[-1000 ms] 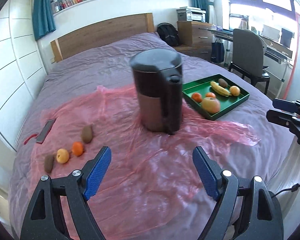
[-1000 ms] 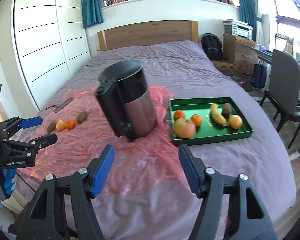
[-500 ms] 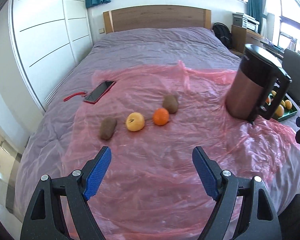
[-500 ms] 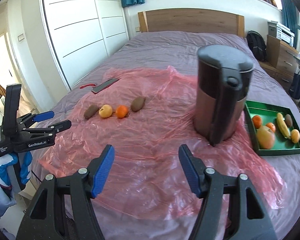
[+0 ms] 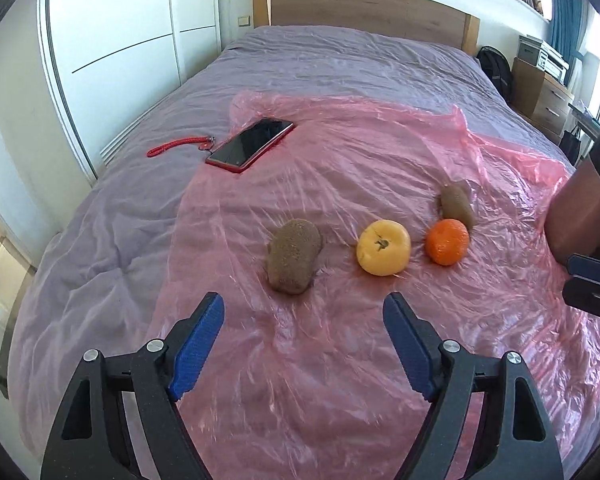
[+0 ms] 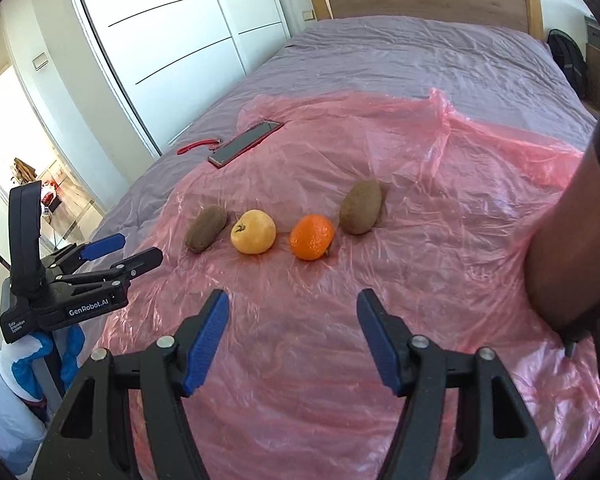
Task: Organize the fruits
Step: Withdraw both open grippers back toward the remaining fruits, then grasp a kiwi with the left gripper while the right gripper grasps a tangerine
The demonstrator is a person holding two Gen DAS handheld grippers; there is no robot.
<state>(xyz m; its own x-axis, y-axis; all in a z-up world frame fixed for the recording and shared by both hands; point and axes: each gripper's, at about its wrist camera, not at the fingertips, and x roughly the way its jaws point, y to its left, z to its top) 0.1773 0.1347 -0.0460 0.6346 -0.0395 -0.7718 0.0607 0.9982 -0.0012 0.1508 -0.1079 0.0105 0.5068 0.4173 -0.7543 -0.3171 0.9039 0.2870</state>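
Observation:
Several fruits lie in a row on a pink plastic sheet [image 5: 340, 360] on the bed: a brown kiwi [image 5: 294, 255] [image 6: 206, 228], a yellow fruit [image 5: 383, 247] [image 6: 253, 231], an orange tangerine [image 5: 447, 241] [image 6: 312, 237] and a second kiwi [image 5: 456, 205] [image 6: 360, 207]. My left gripper [image 5: 304, 312] is open and empty, just short of the first kiwi. My right gripper [image 6: 293, 308] is open and empty, a little short of the tangerine. The left gripper also shows in the right wrist view [image 6: 124, 248].
A red phone [image 5: 249, 145] [image 6: 244, 143] with a red strap [image 5: 176, 147] lies at the sheet's far left corner. A dark kettle [image 5: 580, 208] [image 6: 572, 240] stands at the right edge. White wardrobe doors [image 5: 120, 40] line the left; the wooden headboard [image 5: 360, 4] is behind.
Both grippers have swung left from the kettle and green fruit tray toward the row of loose fruits and moved closer to them. Both stay open.

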